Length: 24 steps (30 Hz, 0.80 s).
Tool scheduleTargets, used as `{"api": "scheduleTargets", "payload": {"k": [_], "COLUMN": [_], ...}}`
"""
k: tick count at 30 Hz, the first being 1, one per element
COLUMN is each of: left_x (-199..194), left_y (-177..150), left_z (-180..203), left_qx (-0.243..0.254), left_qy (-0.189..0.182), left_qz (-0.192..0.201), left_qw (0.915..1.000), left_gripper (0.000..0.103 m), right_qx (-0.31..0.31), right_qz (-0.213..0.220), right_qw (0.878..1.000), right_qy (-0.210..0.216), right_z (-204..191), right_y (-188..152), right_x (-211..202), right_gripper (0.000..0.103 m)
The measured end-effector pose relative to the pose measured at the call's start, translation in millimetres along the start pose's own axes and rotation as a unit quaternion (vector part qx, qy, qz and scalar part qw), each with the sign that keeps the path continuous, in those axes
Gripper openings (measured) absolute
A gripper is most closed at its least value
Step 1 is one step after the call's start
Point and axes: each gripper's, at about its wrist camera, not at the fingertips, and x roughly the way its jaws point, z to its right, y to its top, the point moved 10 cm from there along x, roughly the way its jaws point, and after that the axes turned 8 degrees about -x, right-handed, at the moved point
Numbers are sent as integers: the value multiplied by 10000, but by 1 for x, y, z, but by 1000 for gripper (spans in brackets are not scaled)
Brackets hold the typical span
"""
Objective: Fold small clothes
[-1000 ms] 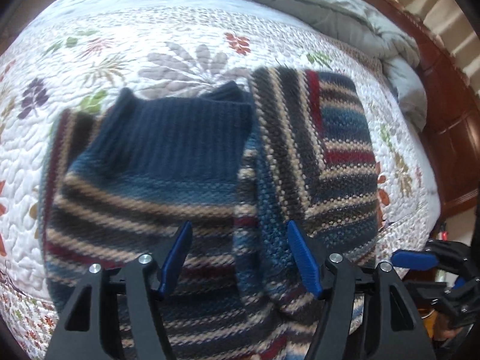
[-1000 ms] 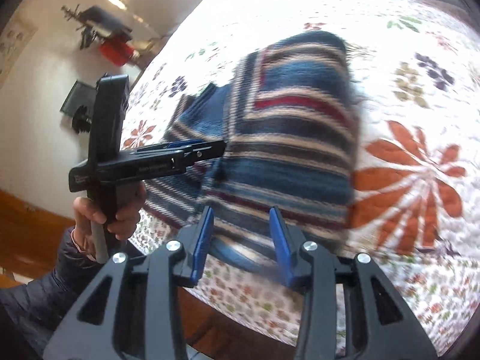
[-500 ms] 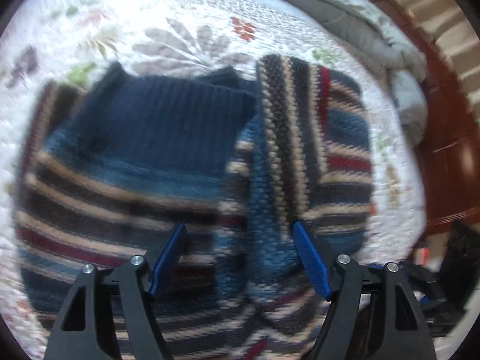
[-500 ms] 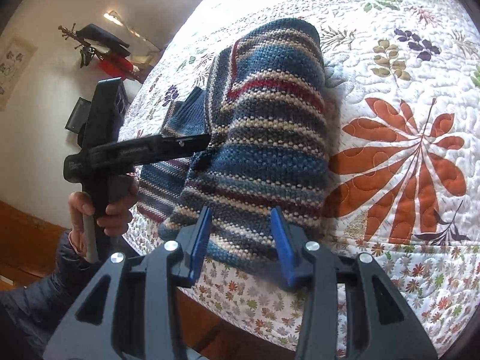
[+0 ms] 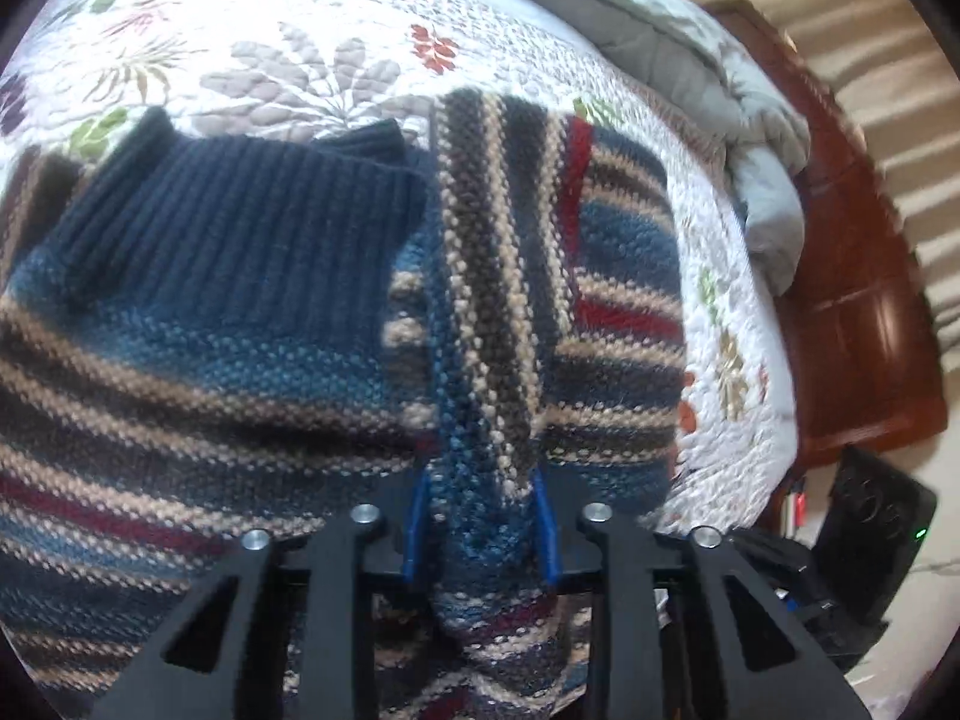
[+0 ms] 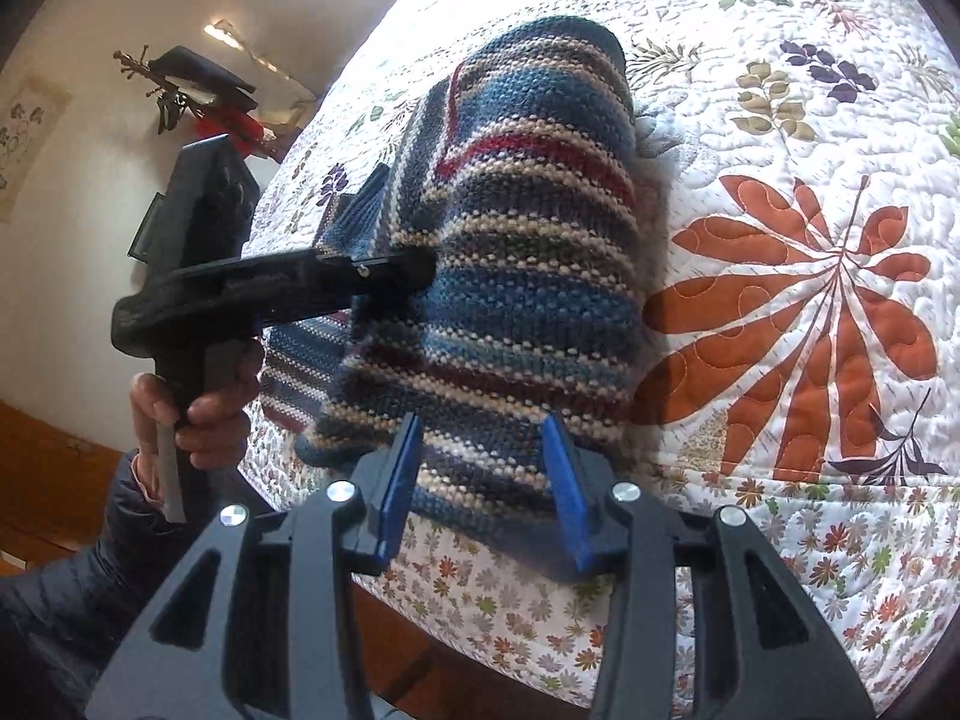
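Observation:
A striped knit sweater [image 5: 198, 372] in blue, tan and dark red, with a navy ribbed collar [image 5: 240, 222], lies on the floral quilt [image 5: 312, 60]. Its right side is folded over into a thick band [image 5: 498, 300]. My left gripper [image 5: 483, 531] is closing its jaws on the near end of that band, and the knit is bunched between the blue pads. In the right wrist view the left gripper [image 6: 414, 267] bites the sweater [image 6: 528, 276] from the left. My right gripper [image 6: 480, 480] stands open at the bed's edge, the sweater's hem between its fingers.
A grey duvet [image 5: 708, 78] is piled at the head of the bed against the wooden headboard [image 5: 864, 312]. The quilt [image 6: 810, 276] stretches right of the sweater. A person's hand [image 6: 198, 414] in a dark sleeve holds the left gripper. Black equipment [image 5: 870, 516] sits on the floor.
The left gripper's jaws have narrowed from wide apart onto the folded band, pinching it. The right gripper has sunk slightly toward the hem, and its gap stays the same.

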Motion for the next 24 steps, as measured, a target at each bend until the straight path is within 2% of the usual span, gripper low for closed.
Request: {"api": "scheduleTargets", "payload": {"k": [2,5,10,15,24], "left_x": [-7,-27,-64,-101,-159], "left_y": [0,0,6,17,28], "left_z": [3,18,21,2,-57], "left_qx": [39,102,214,161,15], "left_qy": [-11,-248,-318,-175,186], "left_qz": [144,349,557,779,1101], "left_qw": [9999,9990,9977,9967,9937], "left_gripper": [24,23,23,23,23], "right_qx": [20,-4,-120,-283,-484], "right_qz": [34,127,216,196,-54], "right_qw": [10000,9999,9997,9991,9987], "right_qy": [37,54,-24,-235,-118], "right_z": [-2,-8,-21,-34,-58], "right_y": [1,2,6,13,18], "right_x": [-1,-6,-15,-12,21], "right_gripper": [45,48,48,48,48]}}
